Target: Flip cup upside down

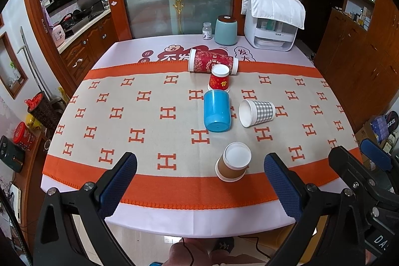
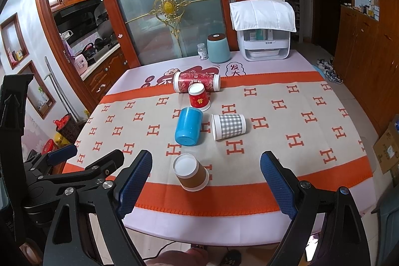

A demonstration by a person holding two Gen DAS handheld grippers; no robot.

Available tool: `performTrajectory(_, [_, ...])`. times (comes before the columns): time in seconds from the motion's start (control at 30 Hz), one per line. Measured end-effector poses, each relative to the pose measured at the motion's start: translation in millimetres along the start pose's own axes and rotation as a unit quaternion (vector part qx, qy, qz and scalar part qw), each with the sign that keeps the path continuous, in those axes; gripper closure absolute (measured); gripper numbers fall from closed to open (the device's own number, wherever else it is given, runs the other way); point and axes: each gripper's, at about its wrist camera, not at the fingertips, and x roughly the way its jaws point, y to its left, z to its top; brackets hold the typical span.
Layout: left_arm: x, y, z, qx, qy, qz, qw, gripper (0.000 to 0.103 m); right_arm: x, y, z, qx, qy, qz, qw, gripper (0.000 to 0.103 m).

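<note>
Blue-padded fingers of the left gripper (image 1: 199, 181) and right gripper (image 2: 205, 183) hang spread wide and empty above the near edge of the table (image 1: 189, 218). Just beyond them a brown paper cup (image 1: 233, 162) stands mouth-down on the orange-banded tablecloth (image 1: 149, 116). Farther back a blue plastic cup (image 1: 216, 110) and a grey checked cup (image 1: 256, 113) lie on their sides, near each other. A small red cup (image 1: 219, 78) stands inverted, apparently touching a tall red cup (image 1: 212, 61) lying behind it.
</note>
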Motion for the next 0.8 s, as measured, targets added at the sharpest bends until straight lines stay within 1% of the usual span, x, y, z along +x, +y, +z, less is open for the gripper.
performTrajectory(0.8, [2.1, 3.2, -0.6, -0.001, 0.002, 0.002, 1.0000, 0.002, -0.2, 2.6, -1.9, 0.001, 0.004, 0.003, 1.000, 0.013])
